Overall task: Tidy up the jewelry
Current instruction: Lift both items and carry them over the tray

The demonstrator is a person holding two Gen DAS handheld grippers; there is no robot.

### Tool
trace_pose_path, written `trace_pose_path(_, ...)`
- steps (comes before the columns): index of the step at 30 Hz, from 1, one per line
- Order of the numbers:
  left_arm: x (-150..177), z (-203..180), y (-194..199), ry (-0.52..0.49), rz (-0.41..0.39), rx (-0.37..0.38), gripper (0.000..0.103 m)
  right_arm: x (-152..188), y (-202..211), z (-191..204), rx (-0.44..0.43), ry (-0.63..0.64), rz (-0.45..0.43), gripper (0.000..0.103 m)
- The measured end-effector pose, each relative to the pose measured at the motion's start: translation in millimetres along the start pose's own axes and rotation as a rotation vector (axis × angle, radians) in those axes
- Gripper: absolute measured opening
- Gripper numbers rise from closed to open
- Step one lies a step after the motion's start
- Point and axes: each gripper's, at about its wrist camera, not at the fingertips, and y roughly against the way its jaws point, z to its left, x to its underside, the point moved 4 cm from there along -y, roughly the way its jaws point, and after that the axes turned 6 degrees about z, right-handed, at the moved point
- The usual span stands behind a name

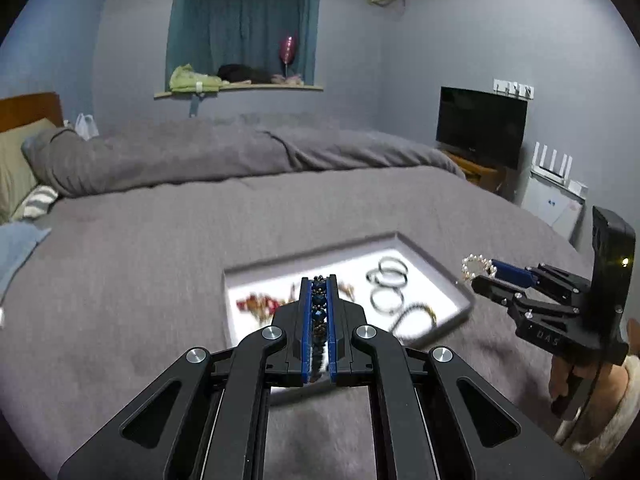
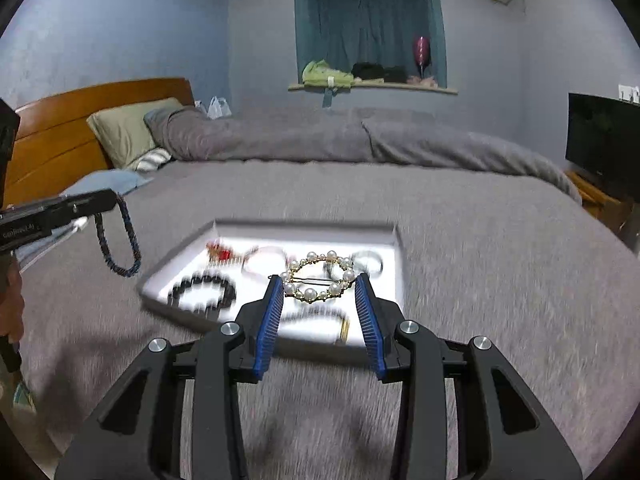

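The left gripper (image 1: pixel 320 280) pinches a dark blue beaded bracelet (image 1: pixel 319 312) between narrow ribbed pads; its loop hangs at 9 o'clock in the right wrist view. The right gripper (image 2: pixel 320 280) holds a round pearl-and-gold clip (image 2: pixel 318 278) across its width, above the shallow white tray (image 2: pixel 394 280) on the fuzzy grey blanket (image 2: pixel 480 264). Blurred rings (image 1: pixel 386 284), possibly metal bangles, lie inside.

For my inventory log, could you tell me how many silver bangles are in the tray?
3: two overlapping silver bangles at the white tray's far right, one just nearer. Blur may hide others.
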Motion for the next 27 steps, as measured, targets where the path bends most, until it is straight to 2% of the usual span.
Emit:
trace_pose_path(4,-18,7,-24,0.026,0.018,0.003,0.007,-23,-21,-11,0.028,0.007,0.0,0.037)
trace_pose_path(6,-25,10,-43,0.036,0.035,0.011,0.007,-24,-36,-19,0.027,-0.001,0.032,0.037)
trace_pose_path(14,-38,20,-122,0.03,0.149,0.009,0.007,11,-82,-32,0.026,-0.009,0.203,0.037)
trace_pose_path(21,-32,45,-171,0.103,0.248,0.017,0.007,16,-103,-29,0.046,0.03,0.261,0.037)
trace_pose_path(27,-24,65,-182,0.135,0.281,-0.043,0.007,19,-112,-24,0.072,0.054,0.272,0.037)
